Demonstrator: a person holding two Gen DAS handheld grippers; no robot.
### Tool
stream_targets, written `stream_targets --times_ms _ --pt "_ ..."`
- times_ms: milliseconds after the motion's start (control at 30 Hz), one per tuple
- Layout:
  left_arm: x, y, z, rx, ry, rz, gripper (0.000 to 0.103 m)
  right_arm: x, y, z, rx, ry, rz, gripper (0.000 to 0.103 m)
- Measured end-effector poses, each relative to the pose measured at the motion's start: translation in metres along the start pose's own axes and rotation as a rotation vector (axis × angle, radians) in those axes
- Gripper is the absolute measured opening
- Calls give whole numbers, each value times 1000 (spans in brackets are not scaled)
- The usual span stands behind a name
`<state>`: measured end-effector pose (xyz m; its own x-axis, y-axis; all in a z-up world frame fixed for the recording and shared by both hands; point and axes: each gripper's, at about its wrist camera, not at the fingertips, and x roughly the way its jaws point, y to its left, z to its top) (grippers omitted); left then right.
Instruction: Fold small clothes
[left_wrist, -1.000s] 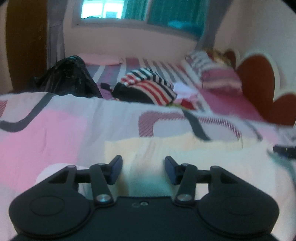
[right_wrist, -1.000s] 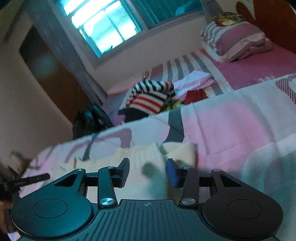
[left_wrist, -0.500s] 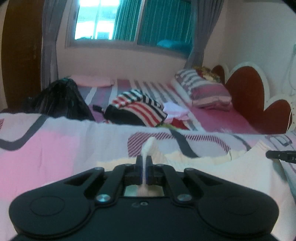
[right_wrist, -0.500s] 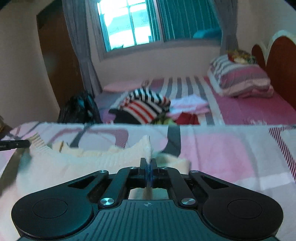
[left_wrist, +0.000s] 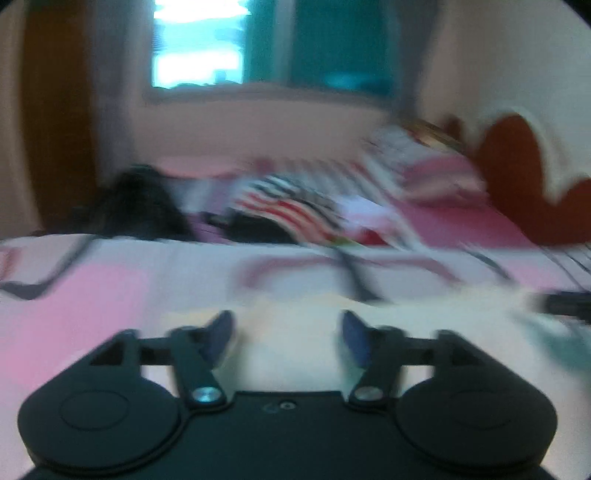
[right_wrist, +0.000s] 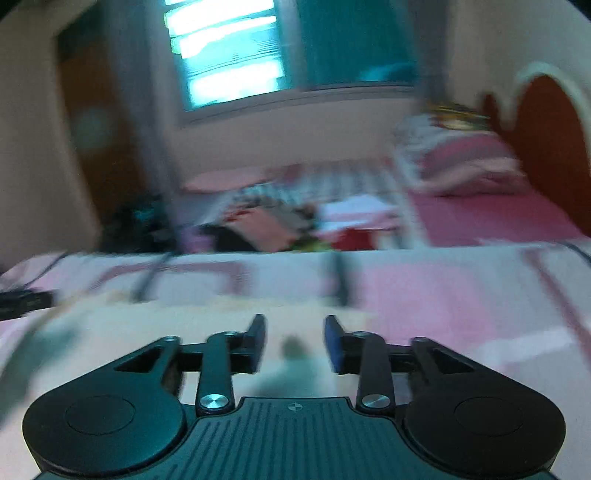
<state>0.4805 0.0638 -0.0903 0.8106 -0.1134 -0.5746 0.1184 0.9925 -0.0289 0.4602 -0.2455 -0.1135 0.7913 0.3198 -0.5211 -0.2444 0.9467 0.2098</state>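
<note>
Both frames blurred. Left tool (left_wrist: 286, 334) jaws opening, spread wide, nothing pinched; cream knit garment (left_wrist: 303, 354) lies flat below them on the pink-patterned bedspread (left_wrist: 110, 295). Right tool (right_wrist: 294, 341) jaws opening too, apart, empty, over the same garment's other side. Farther back: striped clothes pile (left_wrist: 288, 206), black bag (left_wrist: 140, 206), pillows (right_wrist: 461, 162), window (right_wrist: 229, 55).

Cream garment (left_wrist: 295, 343) — pink-patterned blanket (left_wrist: 110, 295)
</note>
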Motion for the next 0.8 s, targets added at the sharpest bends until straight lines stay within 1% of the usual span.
stream_targets --times_ms 33,67,100,133,167,200,233,267,300,333,367,400,433,467,500,533,567,600,633,667,700,733,767,800 --pt "-2 -18 -1 47 -4 -9 70 5 18 -1 -42 19 38 54" --pt "-1 -32 -2 72 7 -27 70 10 34 -4 -81 24 68 55" --pt "2 -41 -3 75 30 -65 70 15 48 -6 -109 35 92 55" --pt "7 -45 -5 77 53 -85 70 22 59 -8 -129 62 112 54" --pt "11 -45 -8 91 68 -64 71 28 67 -10 -159 97 115 55" --pt "16 -40 -14 120 81 -22 72 32 71 -15 -201 119 79 55" --pt "19 -32 -20 139 92 15 73 32 68 -18 -231 109 52 55" --pt "18 -16 -27 134 83 26 77 30 57 -19 -228 100 20 55" --pt "12 4 -35 101 56 25 79 26 43 -20 -204 100 -26 55" --pt "7 22 -41 69 45 47 80 23 25 -21 -172 103 -89 55" --pt "2 33 -44 50 46 57 82 20 9 -22 -147 106 -122 55" --pt "-3 42 -44 32 47 69 80 18 1 -23 -140 116 -117 55" --pt "-9 43 -41 21 40 88 73 15 -3 -20 -142 117 -113 55" --pt "-17 40 -39 20 21 97 70 10 -1 -16 -149 104 -147 55" --pt "-27 32 -34 21 -5 77 71 2 4 -14 -155 76 -151 55" --pt "-34 24 -33 19 -26 39 72 -9 13 -12 -151 38 -100 55" --pt "-40 12 -33 22 -39 -7 74 -16 24 -13 -153 23 -41 55" --pt "-43 -3 -35 39 -38 -44 76 -20 39 -16 -177 26 9 55" --pt "-42 -18 -39 68 -20 -67 76 -21 57 -22 -220 46 62 55" --pt "-39 -34 -43 108 4 -82 77 -19 70 -27 -252 68 97 55" --pt "-30 -48 -49 152 36 -81 78 -14 82 -34 -280 90 111 55" --pt "-21 -55 -55 184 74 -64 78 -7 89 -41 -306 129 85 55" --pt "-17 -56 -63 188 81 -56 80 2 88 -47 -302 151 58 55" --pt "-17 -51 -66 167 67 -66 80 3 84 -47 -265 141 66 55"
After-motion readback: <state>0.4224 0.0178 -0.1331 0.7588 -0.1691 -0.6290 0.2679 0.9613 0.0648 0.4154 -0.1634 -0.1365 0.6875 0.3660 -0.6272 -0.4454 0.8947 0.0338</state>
